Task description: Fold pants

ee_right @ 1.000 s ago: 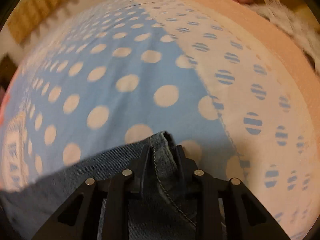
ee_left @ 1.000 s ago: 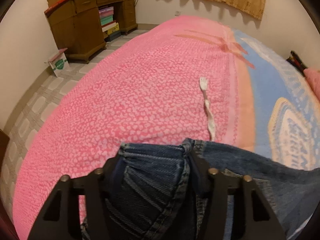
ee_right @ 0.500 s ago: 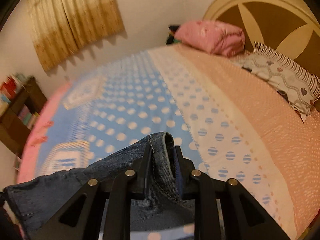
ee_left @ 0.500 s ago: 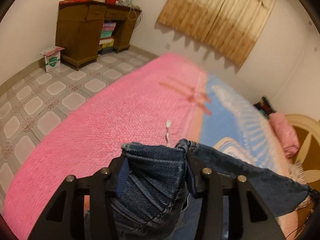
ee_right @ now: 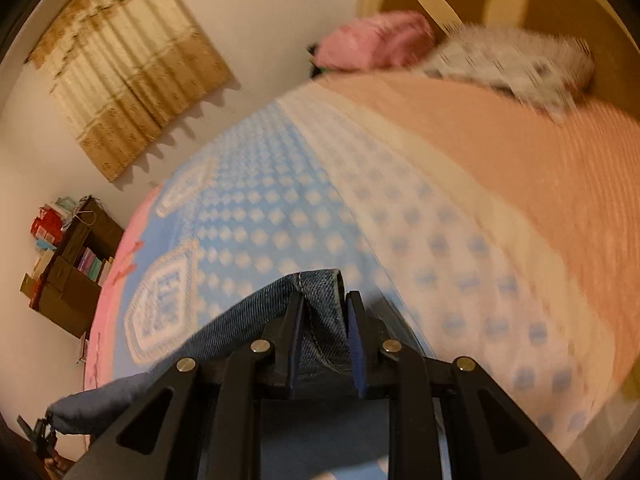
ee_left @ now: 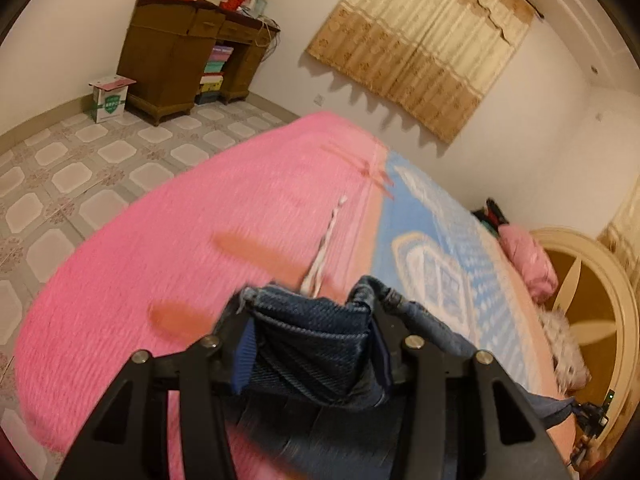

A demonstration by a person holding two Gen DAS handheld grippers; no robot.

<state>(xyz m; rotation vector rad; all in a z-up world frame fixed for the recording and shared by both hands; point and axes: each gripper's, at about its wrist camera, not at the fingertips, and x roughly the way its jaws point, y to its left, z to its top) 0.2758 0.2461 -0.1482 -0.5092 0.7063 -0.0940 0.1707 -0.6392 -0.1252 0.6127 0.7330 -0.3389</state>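
Observation:
Blue denim pants hang lifted above the bed, stretched between both grippers. My left gripper is shut on a thick bunched wad of the dark denim. From it the cloth runs off to the lower right, where the other gripper's tip shows. In the right wrist view my right gripper is shut on a folded hem of the pants. There the fabric stretches down to the left, toward the left gripper's tip at the frame's edge.
The bed is pink at its foot and blue dotted toward the head. A white braided cord lies on the pink part. Pink pillow, patterned pillow, headboard. Wooden desk, small box, tiled floor, curtain.
Both grippers have risen and swung away from the bed surface with the pants held taut between them. The views now take in the room, the walls and the headboard.

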